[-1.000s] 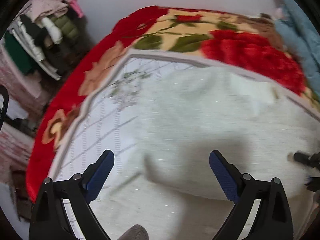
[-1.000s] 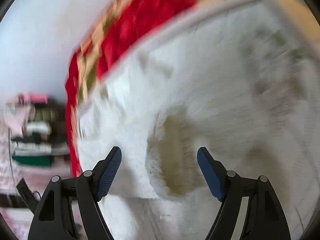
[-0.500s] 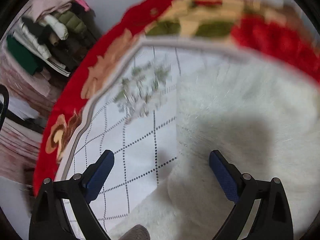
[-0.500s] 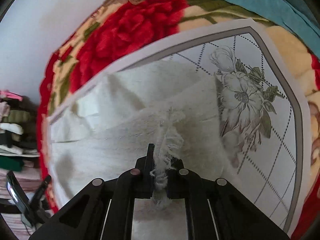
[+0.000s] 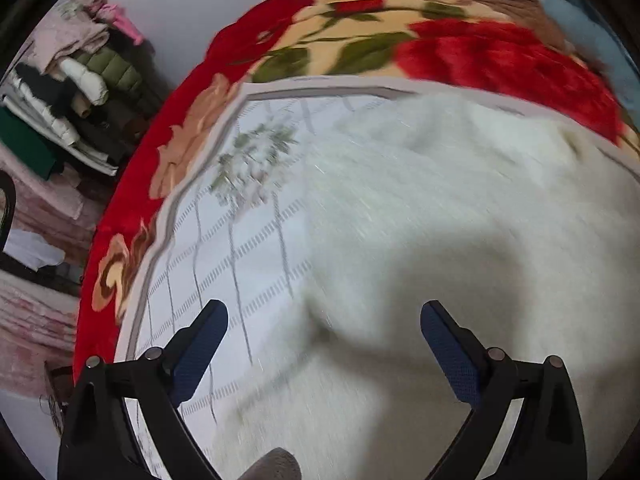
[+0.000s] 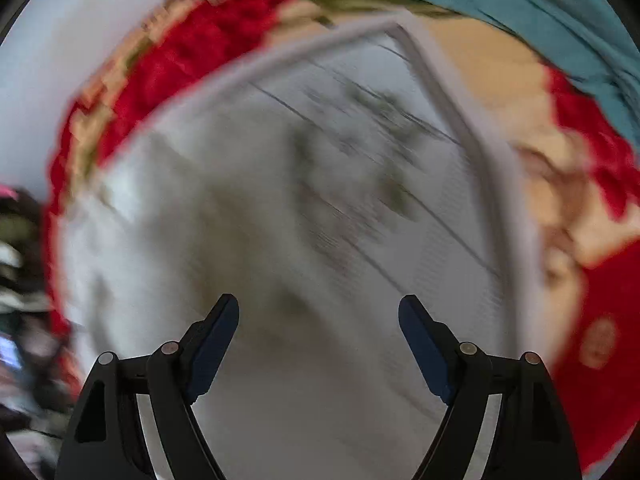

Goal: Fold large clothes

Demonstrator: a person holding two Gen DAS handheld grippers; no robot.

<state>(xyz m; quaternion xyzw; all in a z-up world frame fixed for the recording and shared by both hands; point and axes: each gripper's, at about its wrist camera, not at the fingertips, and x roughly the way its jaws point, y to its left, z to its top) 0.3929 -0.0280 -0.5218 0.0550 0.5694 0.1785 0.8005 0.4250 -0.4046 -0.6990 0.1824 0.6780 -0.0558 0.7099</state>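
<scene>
A large fluffy white garment (image 5: 440, 208) lies spread on a bed blanket with a white quilted centre (image 5: 224, 248) and a red floral border (image 5: 480, 52). My left gripper (image 5: 324, 320) is open and empty, hovering just above the garment's left edge. In the right wrist view the picture is blurred by motion; the white garment (image 6: 180, 220) lies left and below. My right gripper (image 6: 319, 312) is open and empty above it.
A rack of stacked folded clothes (image 5: 68, 92) stands left of the bed against the white wall (image 5: 180, 4). A teal blue cloth (image 6: 500, 4) lies along the far right side of the bed. The blanket's flower print (image 6: 380, 152) lies to the right of the garment.
My right gripper was shut on a tuft of the white garment half a second ago; now it is open and has let go. Both views have shifted, and the left gripper stays open.
</scene>
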